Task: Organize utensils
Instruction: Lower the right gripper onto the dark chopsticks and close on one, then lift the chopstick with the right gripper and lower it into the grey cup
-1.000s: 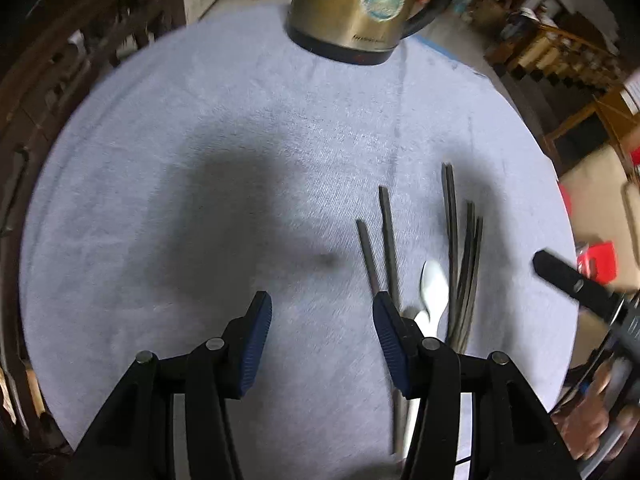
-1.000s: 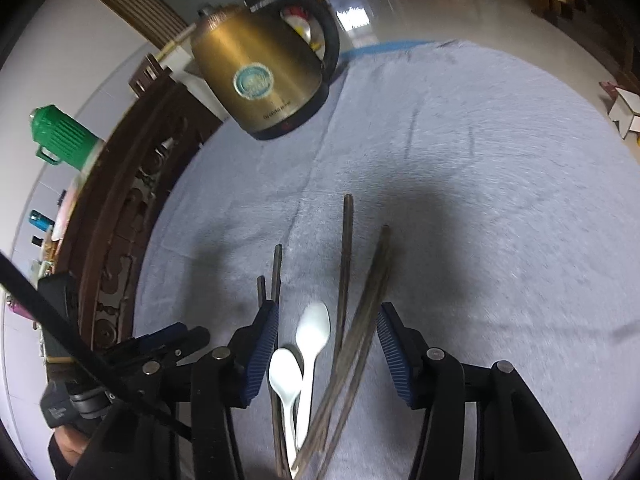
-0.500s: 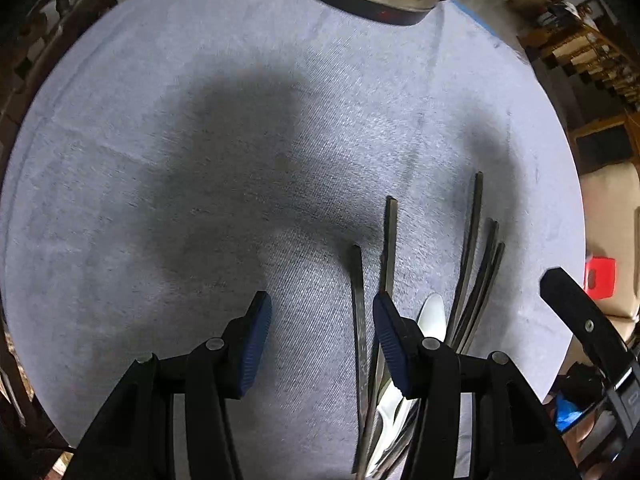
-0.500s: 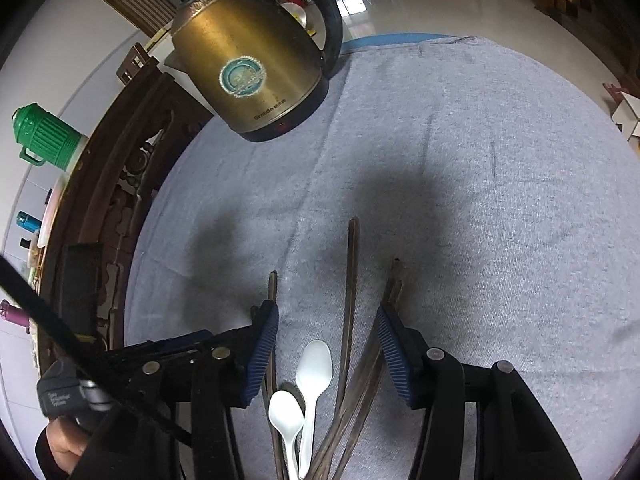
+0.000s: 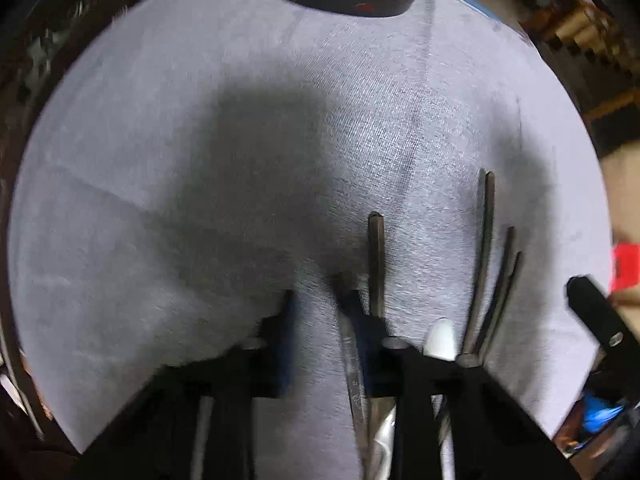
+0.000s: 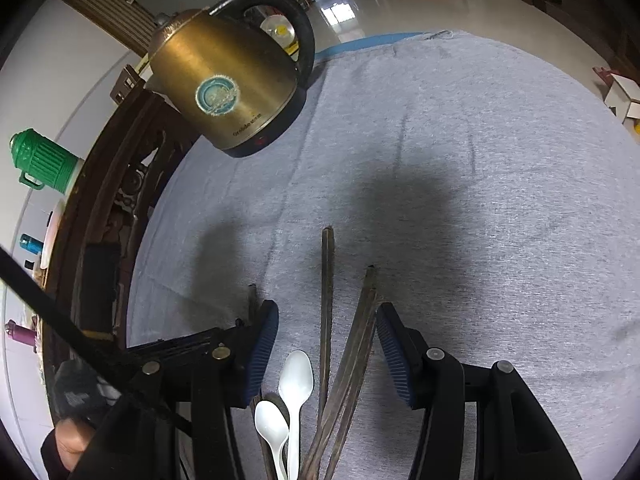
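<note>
Left wrist view, blurred, shows the utensils lying on a grey cloth (image 5: 200, 160): dark chopsticks (image 5: 376, 264) fanned out lengthwise, and the tip of a white spoon (image 5: 440, 338) between them. The left gripper (image 5: 320, 332) points down at the cloth, and its jaws have just been closing. One chopstick (image 5: 352, 364) runs between the blue pads, close against the right-hand one; the blur hides whether the pads press on it, so I cannot tell if it is gripped. At the right edge part of the other tool pokes in.

From the right wrist view, two white spoons (image 6: 296, 376) lie side by side, bowls pointing away, with chopsticks (image 6: 327, 300) on either side of them. The right gripper (image 6: 324, 352) hovers over this bundle with its jaws spread apart, holding nothing; the spoons and three chopsticks show in the gap. A brass-coloured kettle (image 6: 224, 92) with a black handle stands at the far left of the cloth (image 6: 480, 160). A carved dark wooden rail (image 6: 112, 184) edges the table, and a green-lidded flask (image 6: 44, 164) stands beyond it.
</note>
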A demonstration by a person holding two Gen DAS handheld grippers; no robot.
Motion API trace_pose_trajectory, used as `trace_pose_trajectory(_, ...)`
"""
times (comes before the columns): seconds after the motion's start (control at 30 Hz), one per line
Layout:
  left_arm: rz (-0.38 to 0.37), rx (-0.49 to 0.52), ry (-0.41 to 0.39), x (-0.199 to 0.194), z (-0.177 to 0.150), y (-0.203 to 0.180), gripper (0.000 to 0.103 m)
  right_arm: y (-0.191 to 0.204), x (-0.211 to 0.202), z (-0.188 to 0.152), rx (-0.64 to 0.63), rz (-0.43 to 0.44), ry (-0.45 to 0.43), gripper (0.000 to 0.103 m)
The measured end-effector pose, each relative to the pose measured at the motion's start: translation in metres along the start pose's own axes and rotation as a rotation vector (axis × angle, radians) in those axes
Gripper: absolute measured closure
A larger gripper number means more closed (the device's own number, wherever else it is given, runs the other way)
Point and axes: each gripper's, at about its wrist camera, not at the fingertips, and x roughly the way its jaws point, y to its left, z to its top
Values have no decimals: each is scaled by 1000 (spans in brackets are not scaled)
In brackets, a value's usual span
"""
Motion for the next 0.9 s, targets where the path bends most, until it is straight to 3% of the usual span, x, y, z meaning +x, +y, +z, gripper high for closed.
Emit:
trace_pose_trajectory(0.1,-27,47,-6,0,-4,2,95,2,-2,1,-9,0,-5,48)
trace_pose_trajectory(0.23,37,155,-3,-3,-15,9,96,17,6,3,-36,-15,16,48)
trace_pose_trajectory(0.4,104,240,-2,-10,-30,37,97,39,36,13,-67,-111,80,48)
trace_pose_trajectory(0.6,61,253,-13,-14,-37,60,97,50,67,27,-84,-246,163,50)
trace_pose_trajectory(0.7,43,252,-21,-1,-37,47,97,47,86,28,-72,-295,239,61)
trace_pose_trajectory(0.73,33,245,-22,-1,-38,50,97,51,84,29,-98,-309,202,71)
trace_pose_trajectory(0.83,25,229,-21,-6,-38,59,97,59,89,25,-166,-408,197,95)
trace_pose_trajectory(0.9,29,217,-20,-3,-38,64,97,59,87,22,-171,-385,193,95)
